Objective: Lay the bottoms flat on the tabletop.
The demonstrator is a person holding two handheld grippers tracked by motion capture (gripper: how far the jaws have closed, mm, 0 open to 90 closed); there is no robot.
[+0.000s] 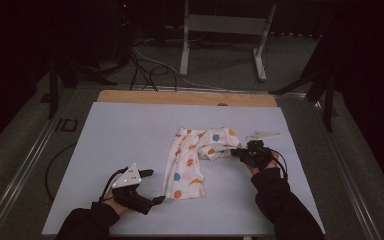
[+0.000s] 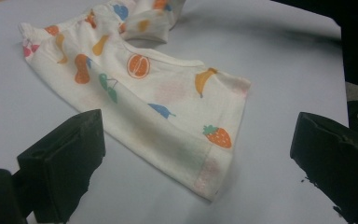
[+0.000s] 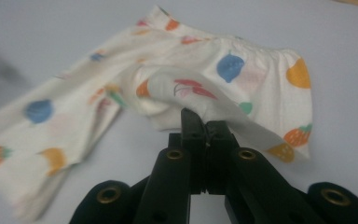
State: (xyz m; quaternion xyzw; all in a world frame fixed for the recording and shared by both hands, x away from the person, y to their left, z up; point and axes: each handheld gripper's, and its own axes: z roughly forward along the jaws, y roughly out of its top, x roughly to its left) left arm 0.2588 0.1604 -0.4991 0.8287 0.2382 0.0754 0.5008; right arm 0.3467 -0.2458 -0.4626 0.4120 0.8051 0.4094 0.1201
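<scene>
Now the right gripper [image 3: 206, 122] pinches a thin fold of the shorts [image 1: 192, 162]; it could slip out when lifted; the left gripper [image 2: 200, 154], near the worktop's [image 1: 130, 130] front edge, gapes empty.

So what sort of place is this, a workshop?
Probably a lab set up for recording. A white table stands in a dark room, cables trail over the floor, and a person works a garment with hand-held grippers.

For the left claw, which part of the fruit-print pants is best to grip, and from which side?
Probably the hem corner of the flat leg of the fruit-print pants, approached low from the person's side: it lies nearest, between the open left claw jaws, while the right claw pinches the other leg.
</scene>
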